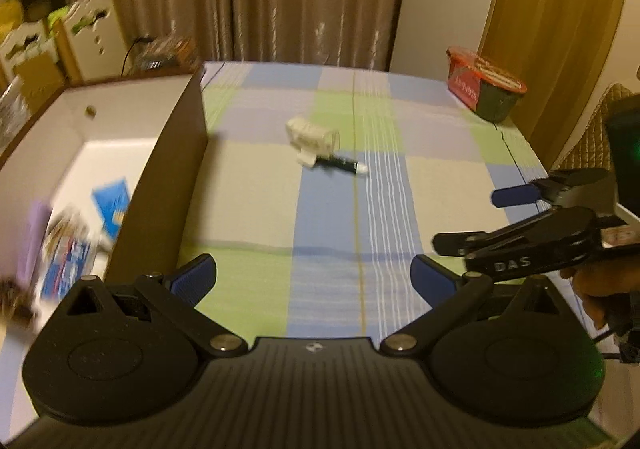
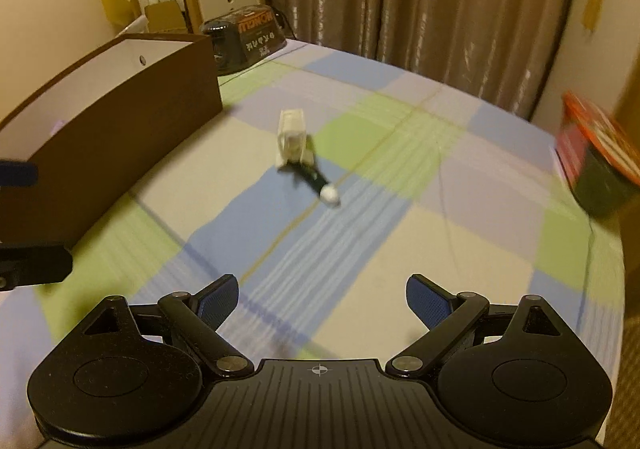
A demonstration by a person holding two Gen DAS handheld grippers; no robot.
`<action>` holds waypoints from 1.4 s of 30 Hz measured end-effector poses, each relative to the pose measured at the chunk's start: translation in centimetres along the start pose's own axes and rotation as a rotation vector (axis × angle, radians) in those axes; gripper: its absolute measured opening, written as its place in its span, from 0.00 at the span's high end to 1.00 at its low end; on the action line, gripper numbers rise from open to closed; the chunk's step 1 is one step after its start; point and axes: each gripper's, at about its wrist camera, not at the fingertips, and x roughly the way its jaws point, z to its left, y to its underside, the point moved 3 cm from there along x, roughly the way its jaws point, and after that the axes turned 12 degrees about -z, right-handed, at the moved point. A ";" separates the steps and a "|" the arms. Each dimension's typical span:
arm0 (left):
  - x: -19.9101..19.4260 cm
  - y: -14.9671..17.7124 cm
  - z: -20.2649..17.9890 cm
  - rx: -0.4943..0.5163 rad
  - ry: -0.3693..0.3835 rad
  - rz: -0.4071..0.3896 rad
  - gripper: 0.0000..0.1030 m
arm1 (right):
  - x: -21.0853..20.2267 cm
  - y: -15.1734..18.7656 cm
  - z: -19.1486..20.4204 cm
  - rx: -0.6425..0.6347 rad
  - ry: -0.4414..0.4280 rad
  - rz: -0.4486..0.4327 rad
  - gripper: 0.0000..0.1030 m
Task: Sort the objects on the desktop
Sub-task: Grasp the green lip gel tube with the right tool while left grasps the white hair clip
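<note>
Brown-walled box sits on the left of the checked worktop, w/ some packets already inside. Left claw is wide open, nothing in it; right claw likewise wide open & empty. Remaining items, a white box touching a dark pen, lie mid-worktop, well apart from both claws. Red bowl sits at the far right edge. I judge I'm between picks; next I'd need to reach fwd, straddle the pen across its length, then close.
</note>
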 end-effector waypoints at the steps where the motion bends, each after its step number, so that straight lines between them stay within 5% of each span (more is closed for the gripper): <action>1: 0.7 -0.4 0.1 0.010 0.001 -0.008 0.01 | 1.1 -0.4 -0.3 -0.013 -0.007 -0.002 0.09; 4: 2.4 -1.5 0.3 0.025 0.000 -0.022 0.01 | 4.4 -1.2 -1.1 -0.056 -0.033 0.014 0.29; 9: 5.1 -2.8 0.6 0.043 -0.003 -0.038 0.01 | 9.0 -1.7 -2.1 -0.119 -0.079 0.023 0.30; 20: 7.9 -2.2 1.3 0.052 -0.005 -0.008 0.01 | 13.6 -2.6 -2.1 -0.194 -0.167 0.037 0.64; 21: 8.1 -2.2 1.3 0.052 -0.006 -0.007 0.01 | 13.5 -2.6 -2.1 -0.188 -0.168 0.038 0.82; 22: 8.2 -2.2 1.3 0.052 -0.007 -0.007 0.01 | 13.5 -2.6 -2.2 -0.183 -0.170 0.039 0.84; 42: 15.1 -4.0 -1.3 0.005 0.013 -0.039 0.01 | 0.9 2.5 -5.9 0.073 0.041 0.031 0.86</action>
